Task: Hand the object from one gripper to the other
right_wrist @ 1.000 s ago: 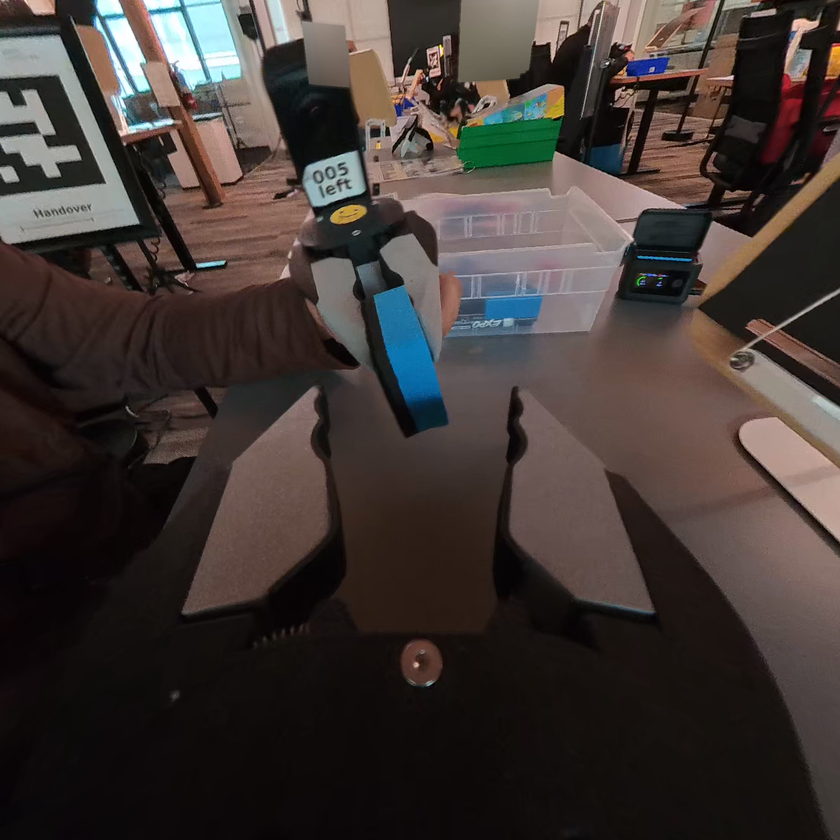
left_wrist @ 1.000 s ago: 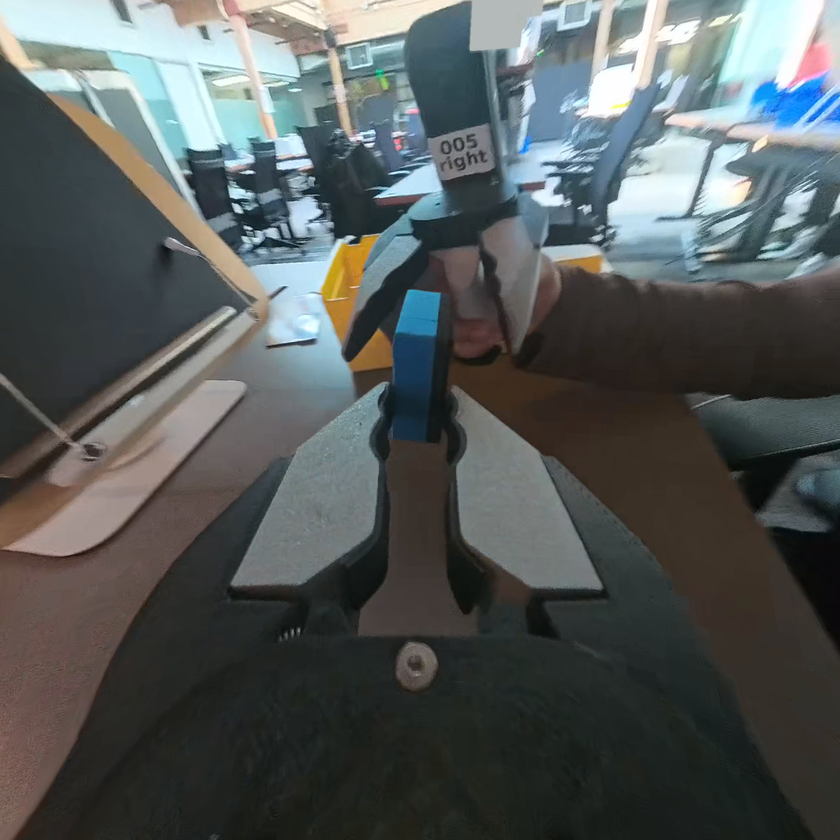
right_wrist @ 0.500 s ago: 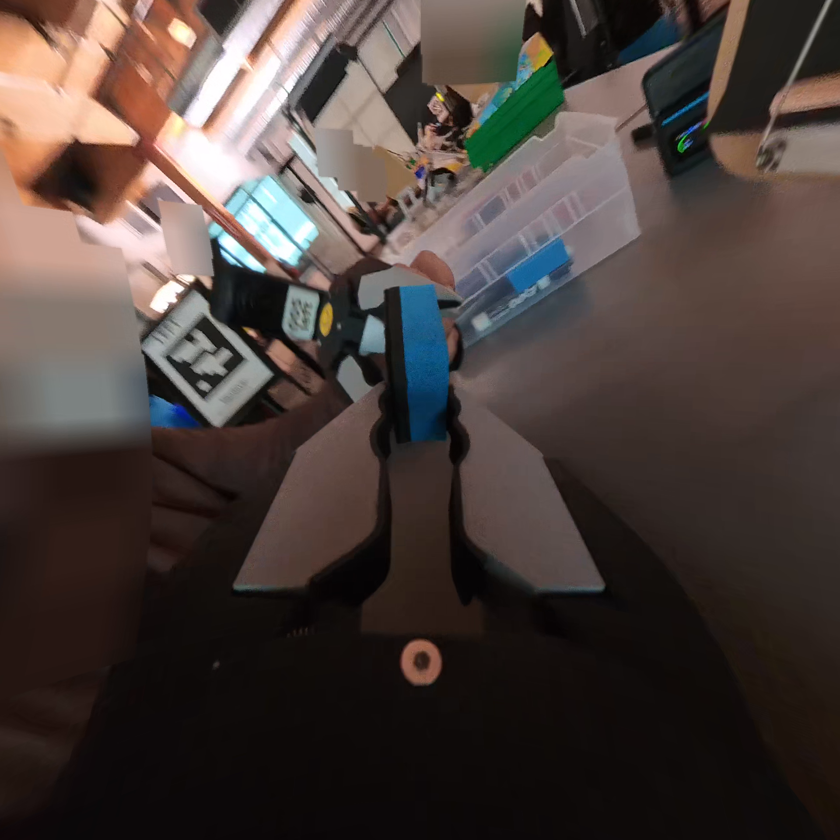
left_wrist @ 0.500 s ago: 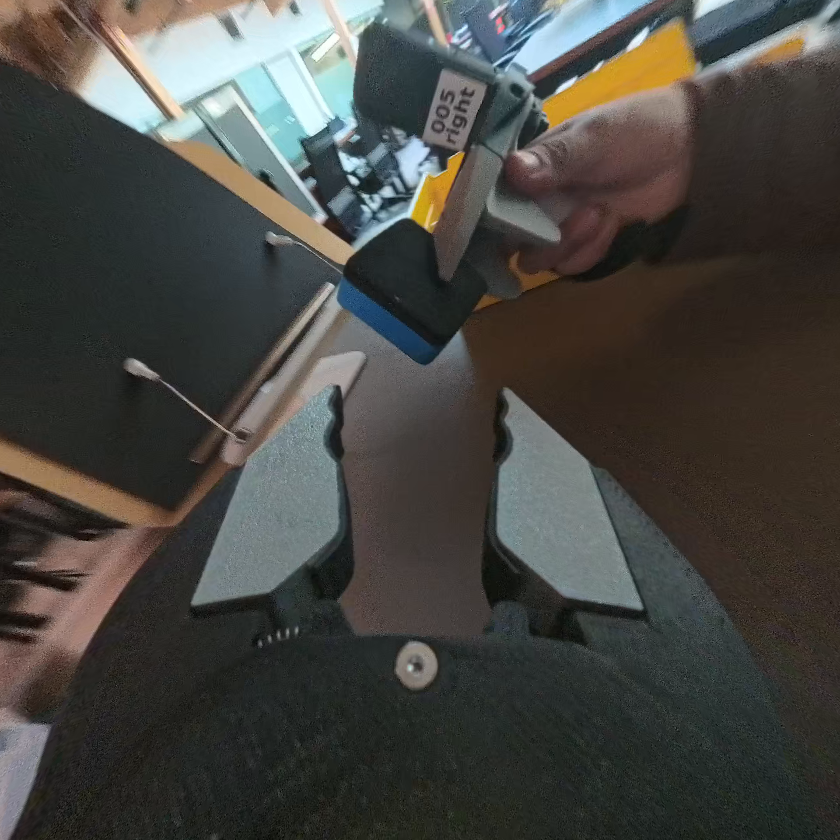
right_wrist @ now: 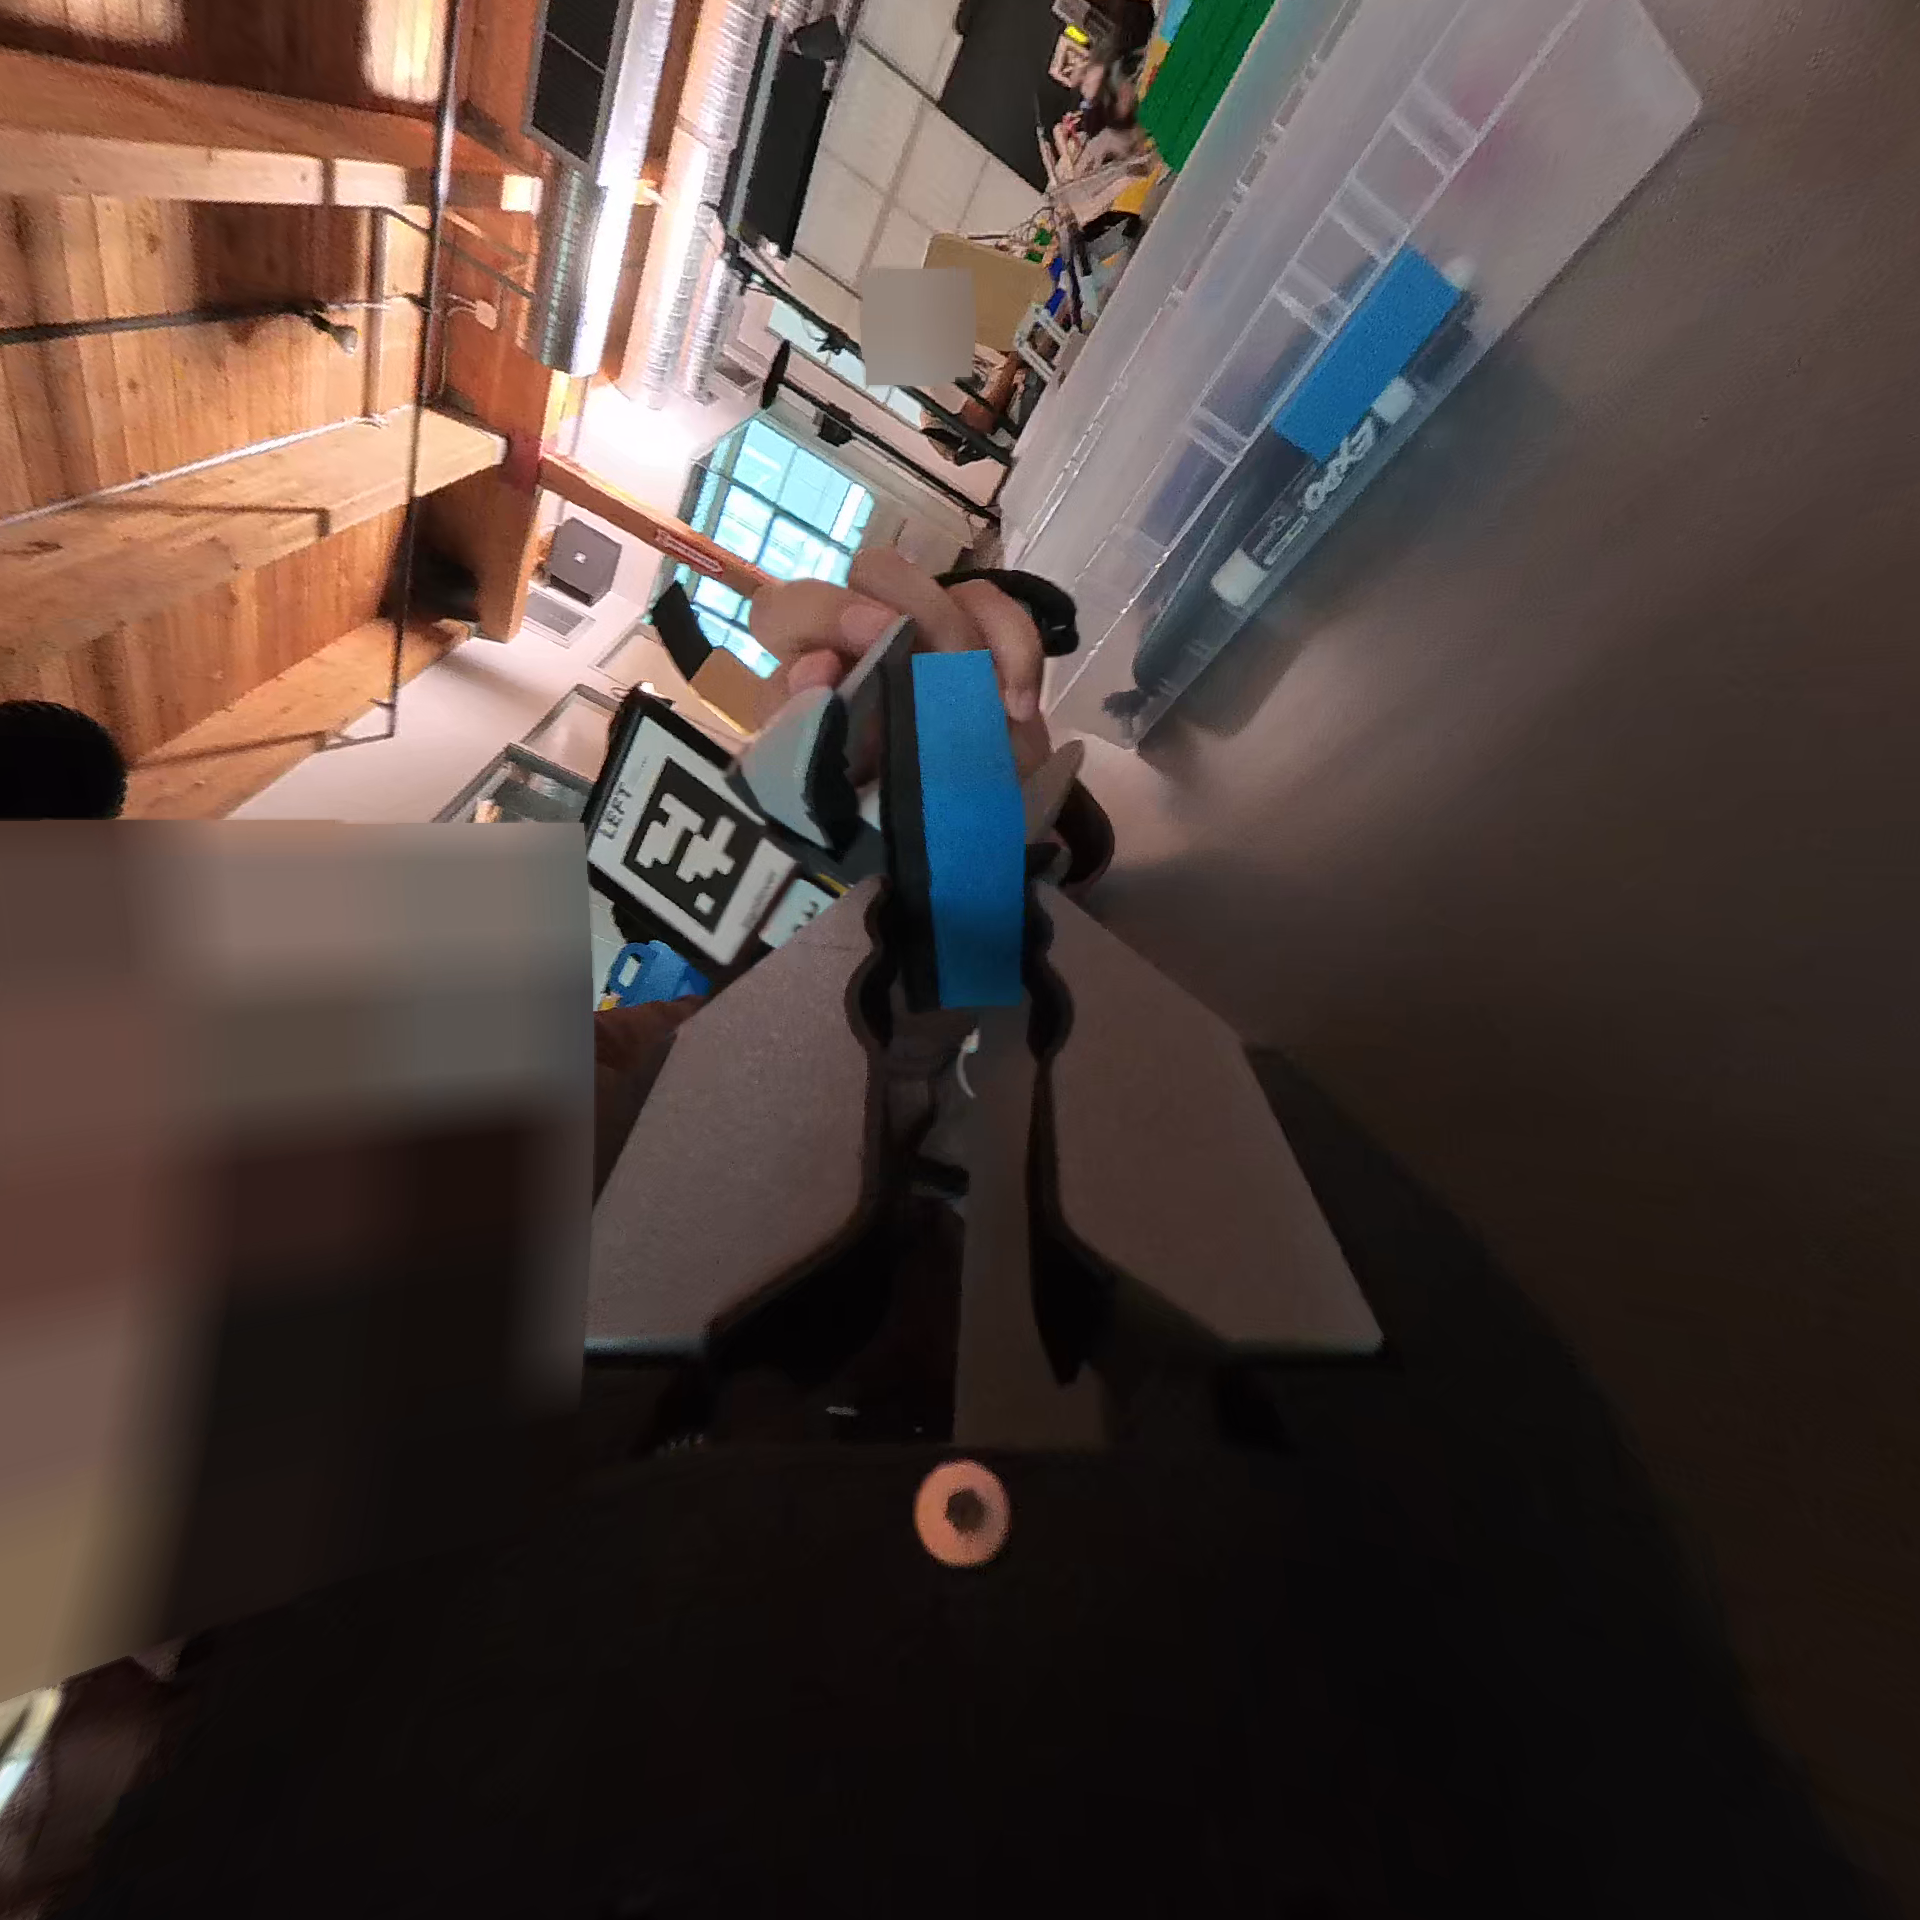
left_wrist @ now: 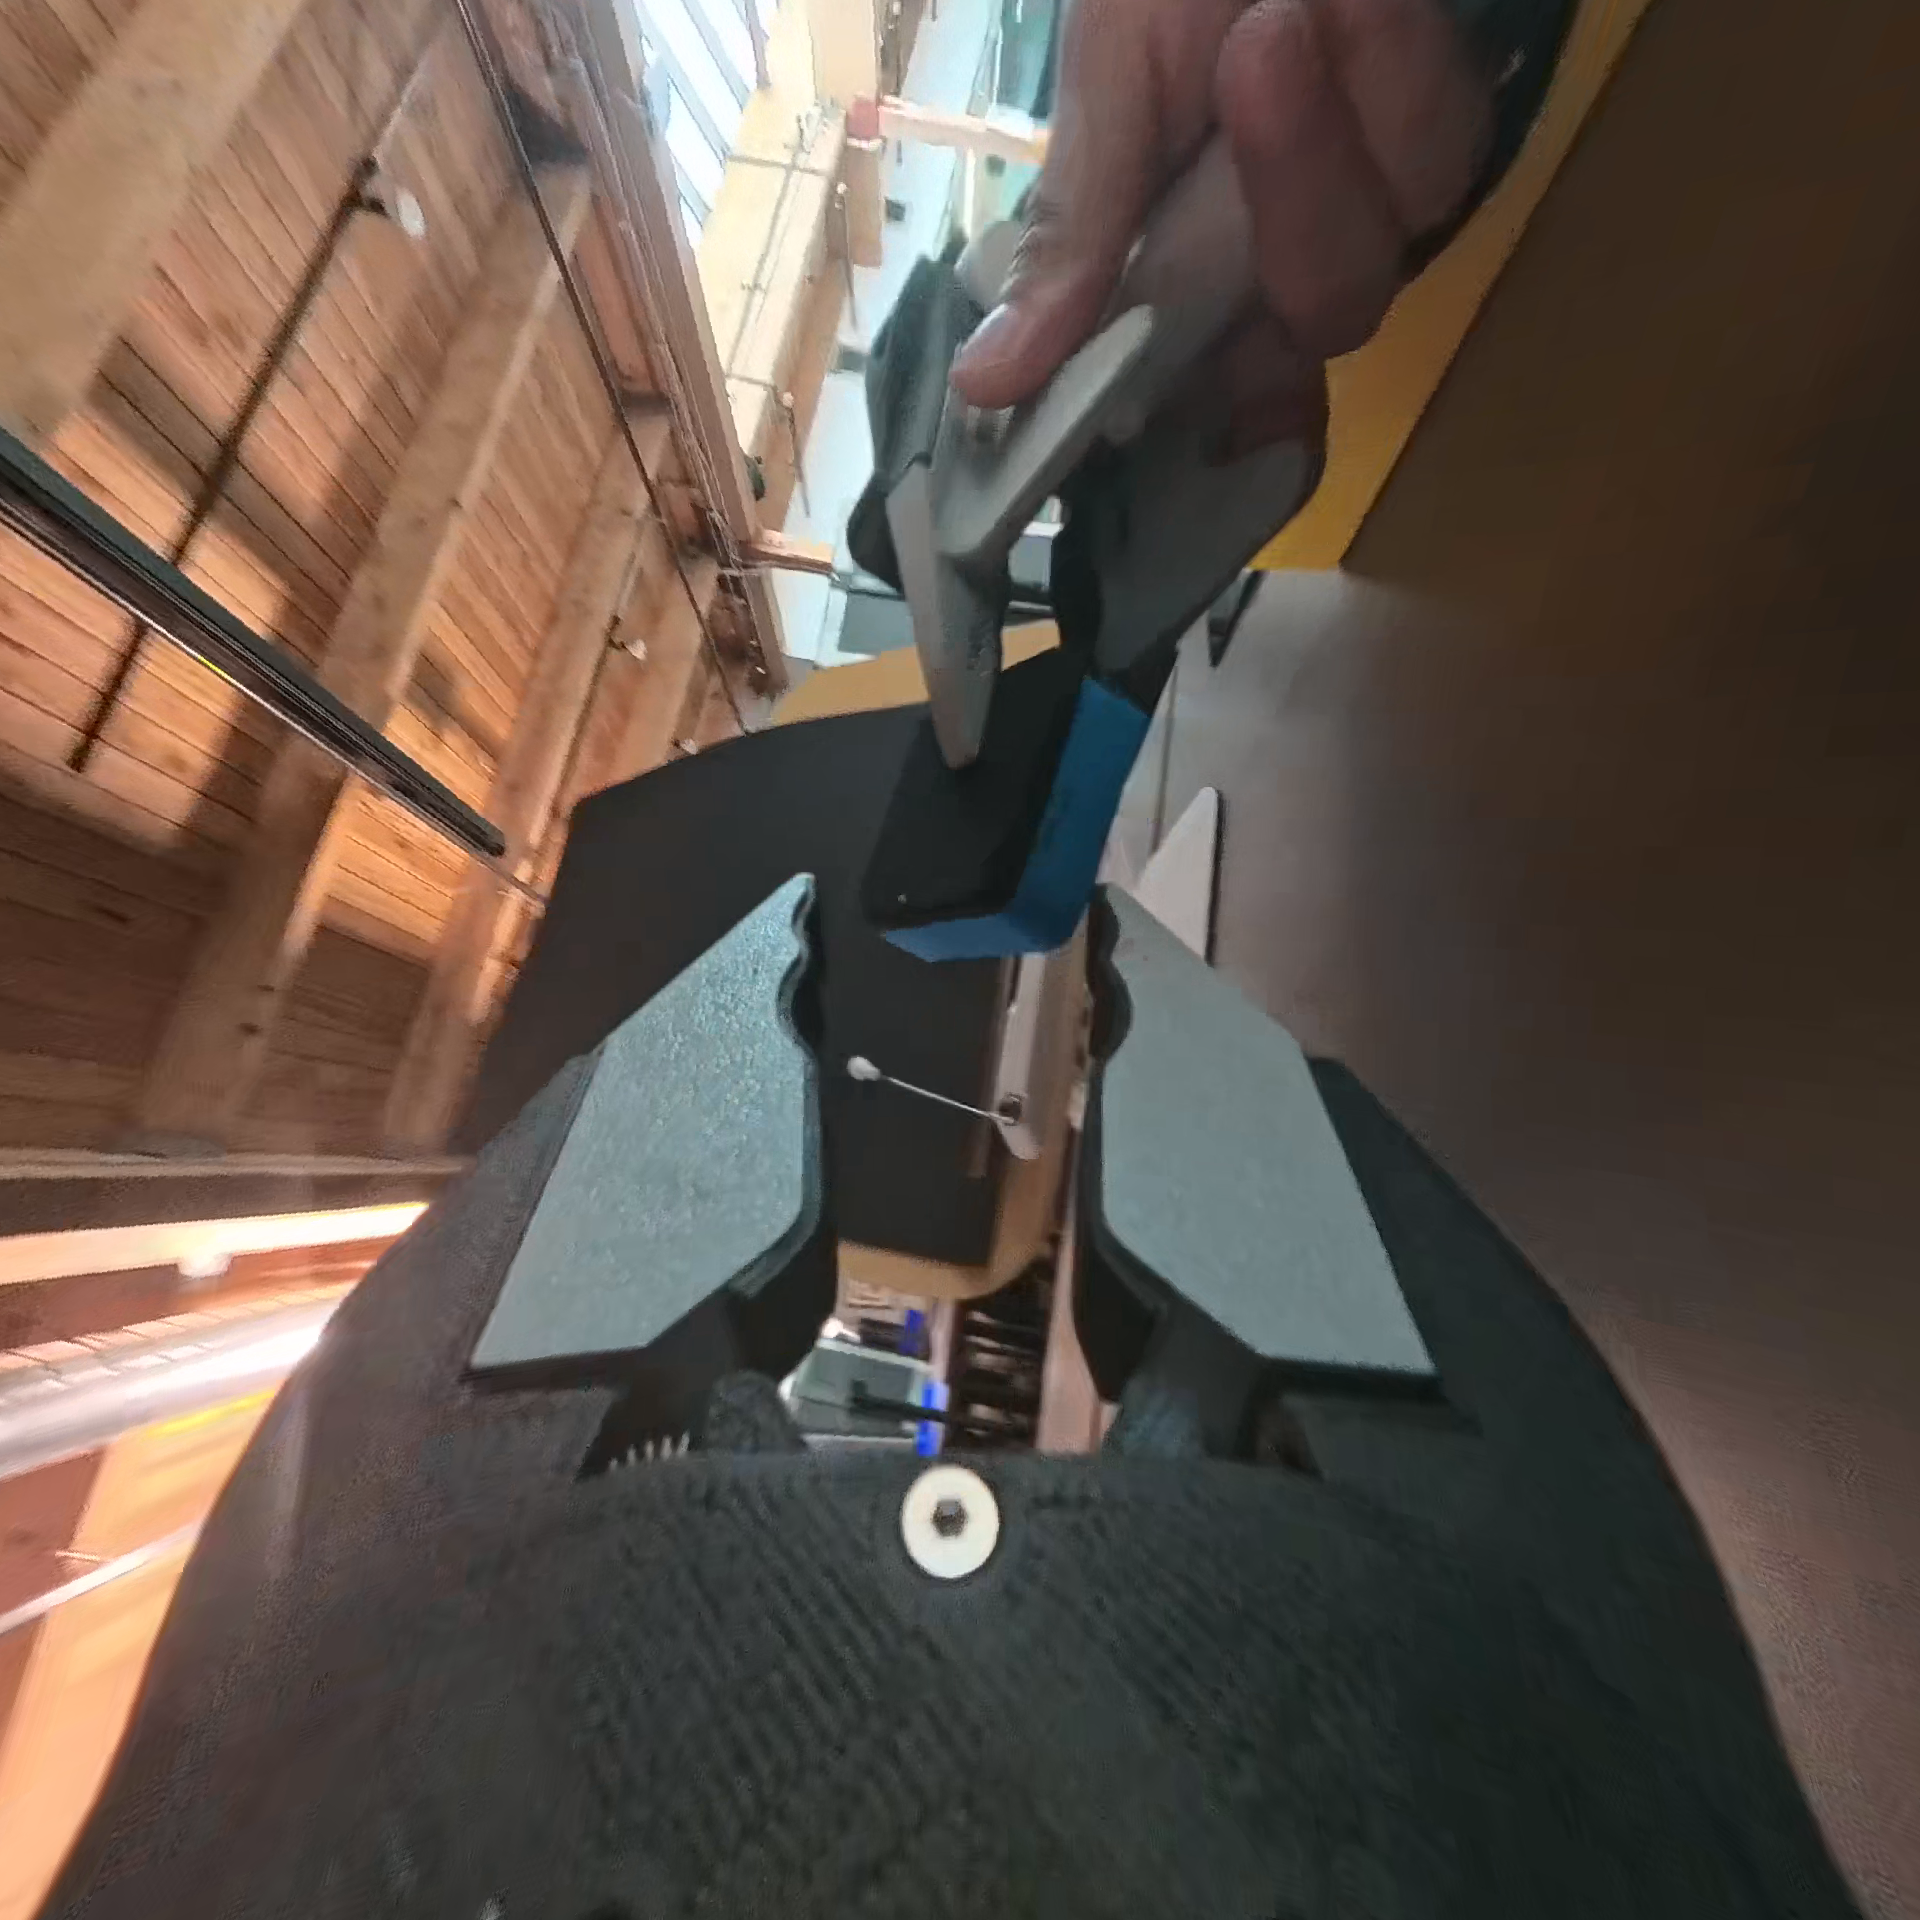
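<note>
The object is a flat eraser, blue on one side and black on the other [right_wrist: 966, 831]. My right gripper [right_wrist: 961, 935] is shut on its near end and holds it in the air above the table. In the left wrist view the eraser [left_wrist: 997, 821] hangs from the right gripper [left_wrist: 1049, 717], its free end just in front of my left gripper [left_wrist: 956, 925]. The left gripper is open and empty, its jaws wide apart and not touching the eraser. One of its grey fingers [right_wrist: 805, 764] shows just beyond the eraser in the right wrist view, with a hand behind it.
A brown table [left_wrist: 1610, 1039] fills one side of both steeply rolled views. On it are a clear plastic bin [right_wrist: 1299, 260] holding another blue eraser and markers, a black board on a stand [left_wrist: 717, 883] and a yellow bin [left_wrist: 1382, 436]. A printed marker sign [right_wrist: 686, 847] stands behind.
One second ago my left gripper held the eraser and the right was open. The right has since shut on it, the left has opened, and both cameras have rolled sideways.
</note>
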